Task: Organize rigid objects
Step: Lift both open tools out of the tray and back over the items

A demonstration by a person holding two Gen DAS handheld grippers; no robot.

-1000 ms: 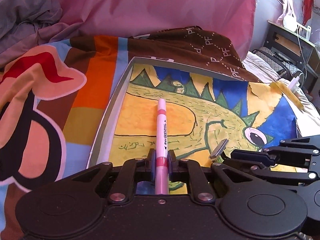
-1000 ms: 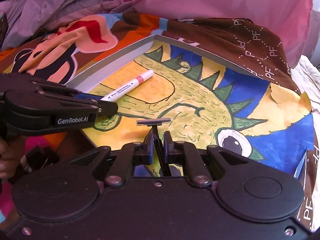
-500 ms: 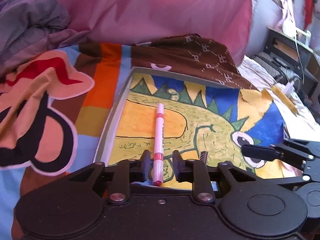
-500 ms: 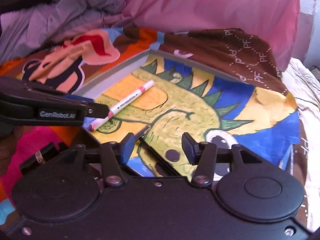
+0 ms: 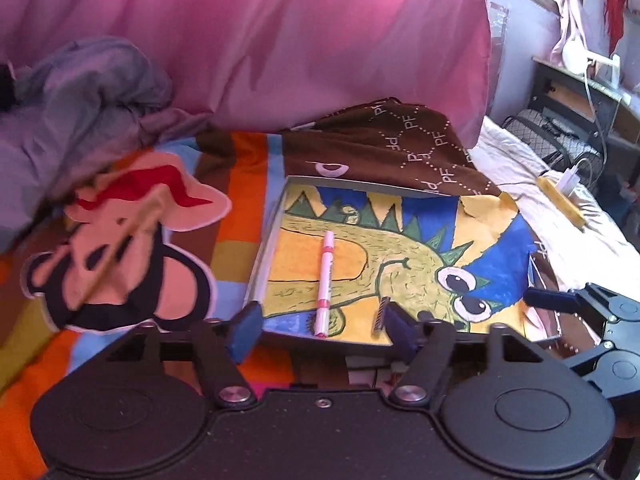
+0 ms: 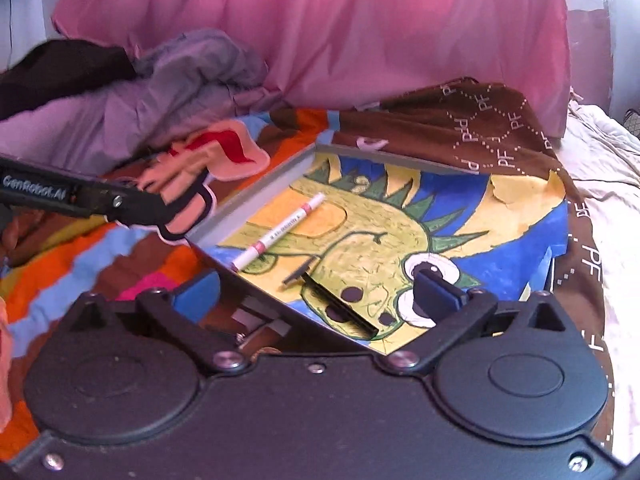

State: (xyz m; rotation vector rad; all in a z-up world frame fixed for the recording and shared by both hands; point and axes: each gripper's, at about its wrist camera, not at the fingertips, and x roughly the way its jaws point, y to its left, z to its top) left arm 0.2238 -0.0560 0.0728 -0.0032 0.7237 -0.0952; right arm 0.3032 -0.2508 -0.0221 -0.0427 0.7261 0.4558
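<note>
A shallow grey-rimmed tray (image 5: 259, 264) (image 6: 256, 196) lined with a dinosaur drawing lies on the bed. A pink-and-white marker (image 5: 325, 280) (image 6: 280, 230) rests loose in it. A black razor (image 5: 380, 313) (image 6: 332, 300) lies loose to the marker's right. My left gripper (image 5: 322, 330) is open at the tray's near edge with nothing between its fingers. My right gripper (image 6: 316, 292) is open too, its blue pads spread wide over the tray's near corner, and it is empty. The left gripper (image 6: 120, 204) shows at the left of the right wrist view; the right gripper (image 5: 560, 304) shows at the right of the left wrist view.
A brown cloth (image 5: 400, 148) printed "PF" drapes over the tray's far edge. A large pink pillow (image 5: 280, 40) and crumpled grey clothing (image 5: 80, 112) lie behind. A cartoon-print sheet (image 5: 120, 264) covers the bed on the left. At right are a white sheet (image 5: 560, 216) and a dark desk (image 5: 580, 92).
Both grippers have opened and drawn back. The marker dropped out of the left one and the razor out of the right one; both now lie in the tray.
</note>
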